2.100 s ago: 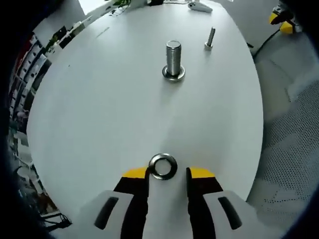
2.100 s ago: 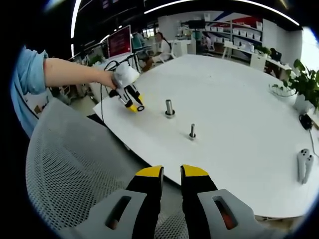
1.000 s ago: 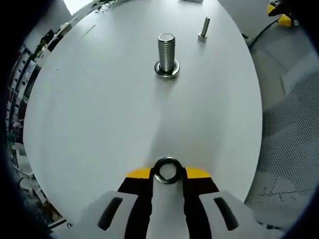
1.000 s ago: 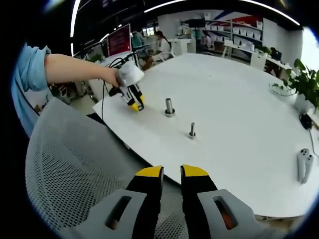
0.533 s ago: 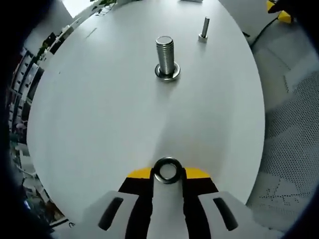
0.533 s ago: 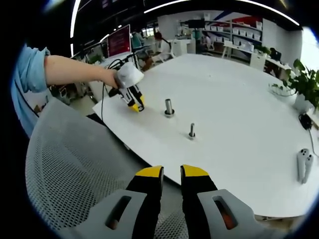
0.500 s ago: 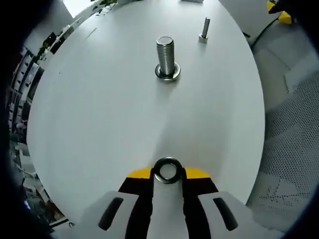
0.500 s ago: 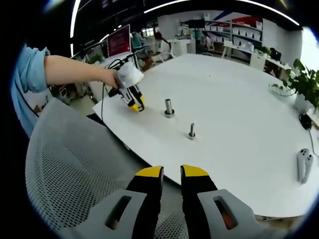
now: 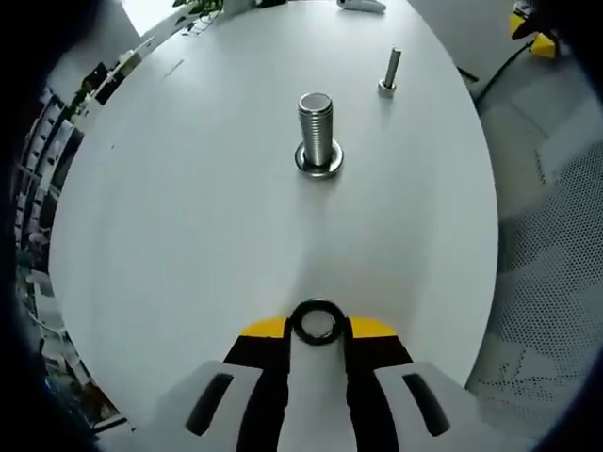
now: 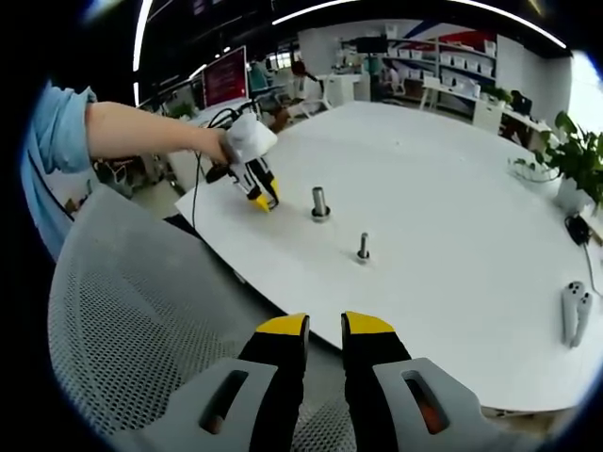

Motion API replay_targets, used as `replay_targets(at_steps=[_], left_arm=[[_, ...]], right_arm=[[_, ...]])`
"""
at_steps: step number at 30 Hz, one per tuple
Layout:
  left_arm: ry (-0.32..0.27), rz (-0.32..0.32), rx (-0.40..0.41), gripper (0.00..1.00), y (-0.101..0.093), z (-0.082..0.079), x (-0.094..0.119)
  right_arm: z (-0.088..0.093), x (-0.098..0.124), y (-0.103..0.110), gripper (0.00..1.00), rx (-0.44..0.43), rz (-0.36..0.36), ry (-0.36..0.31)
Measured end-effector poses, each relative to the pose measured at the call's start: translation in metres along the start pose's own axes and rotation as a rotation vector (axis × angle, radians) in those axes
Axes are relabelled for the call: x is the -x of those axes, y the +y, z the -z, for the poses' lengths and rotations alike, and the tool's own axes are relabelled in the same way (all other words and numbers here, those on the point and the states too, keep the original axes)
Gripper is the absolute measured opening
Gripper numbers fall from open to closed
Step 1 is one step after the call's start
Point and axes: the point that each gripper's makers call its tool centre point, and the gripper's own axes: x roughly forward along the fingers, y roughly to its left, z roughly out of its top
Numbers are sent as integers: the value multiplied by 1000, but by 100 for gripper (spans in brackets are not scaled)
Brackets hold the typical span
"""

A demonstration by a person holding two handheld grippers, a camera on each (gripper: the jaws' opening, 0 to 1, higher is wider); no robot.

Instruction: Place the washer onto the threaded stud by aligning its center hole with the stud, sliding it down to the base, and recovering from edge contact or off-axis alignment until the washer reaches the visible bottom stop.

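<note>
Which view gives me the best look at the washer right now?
The left gripper view: the washer sits close up between the left gripper jaws, hole visible. In the right gripper view it is too small to make out.

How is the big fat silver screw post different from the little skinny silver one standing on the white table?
The thick threaded steel stud is much wider than the thin steel bolt. The stud has a round ring at its foot, while the bolt stands on a small head. The stud stands nearer the left gripper, which holds the dark metal washer; the bolt is farther off. Both are silvery, upright and bare on the white round table.
</note>
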Motion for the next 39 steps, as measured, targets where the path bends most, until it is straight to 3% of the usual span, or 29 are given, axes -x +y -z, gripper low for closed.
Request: replay_targets(at_steps=[13, 27, 39], left_arm=[[-27, 0, -52, 20, -1, -29, 16], [-75, 0, -146, 20, -11, -90, 53], [-63, -5, -207, 20, -9, -119, 44]], right_arm=[[-2, 0, 0, 16, -1, -1, -10], [-3, 1, -1, 16, -6, 3, -25], [-2, 1, -1, 17, -10, 7, -17]])
